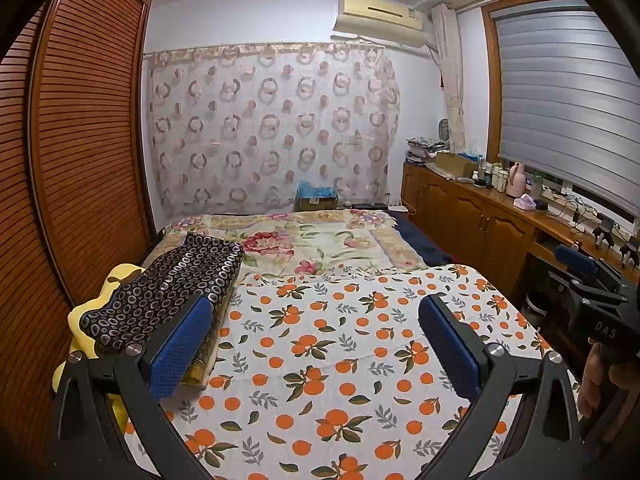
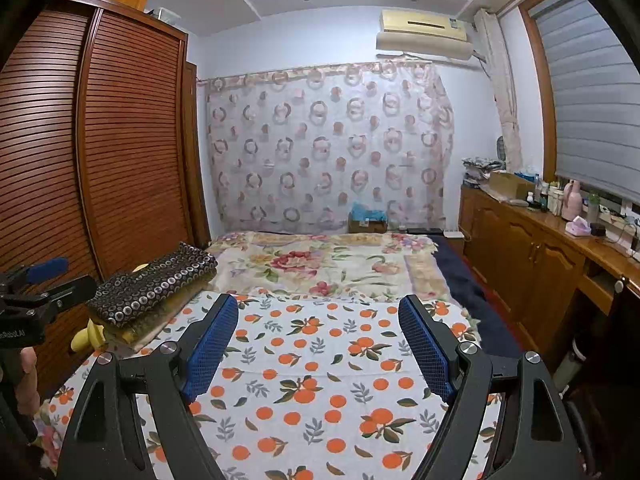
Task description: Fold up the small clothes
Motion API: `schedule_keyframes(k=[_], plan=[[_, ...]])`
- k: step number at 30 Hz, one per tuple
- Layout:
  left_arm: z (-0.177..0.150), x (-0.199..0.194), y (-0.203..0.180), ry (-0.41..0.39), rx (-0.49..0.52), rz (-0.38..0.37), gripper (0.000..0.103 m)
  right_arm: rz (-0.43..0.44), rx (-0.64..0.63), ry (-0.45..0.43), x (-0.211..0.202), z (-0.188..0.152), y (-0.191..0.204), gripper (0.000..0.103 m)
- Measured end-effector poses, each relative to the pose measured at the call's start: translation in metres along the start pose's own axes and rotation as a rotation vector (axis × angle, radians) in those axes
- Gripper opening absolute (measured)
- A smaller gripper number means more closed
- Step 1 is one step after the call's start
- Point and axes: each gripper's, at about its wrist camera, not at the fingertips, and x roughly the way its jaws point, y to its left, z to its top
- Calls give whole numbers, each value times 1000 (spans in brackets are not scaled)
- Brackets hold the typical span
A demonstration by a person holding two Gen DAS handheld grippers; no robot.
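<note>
The sheet (image 1: 340, 344) with oranges on it is soft, matt cloth, and so is the flowery blanket (image 1: 320, 240) behind it. The folded dark cloth (image 1: 168, 292) has little shiny rings all over, and it lies on a smooth yellow thing (image 1: 86, 312). The left gripper (image 1: 316, 344) and the right gripper (image 2: 318, 344) are matt black plastic with bumpy blue pads (image 2: 212, 344) and round silver metal screws, and the wardrobe (image 2: 120, 140) is glossy brown wood with thin ridges.
</note>
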Motion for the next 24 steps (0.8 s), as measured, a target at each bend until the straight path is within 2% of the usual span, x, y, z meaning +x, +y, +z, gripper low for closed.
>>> schedule_keyframes(k=[24], plan=[[-5, -3, 8, -6, -5, 8, 103, 5, -3, 0, 2, -1, -1, 84]])
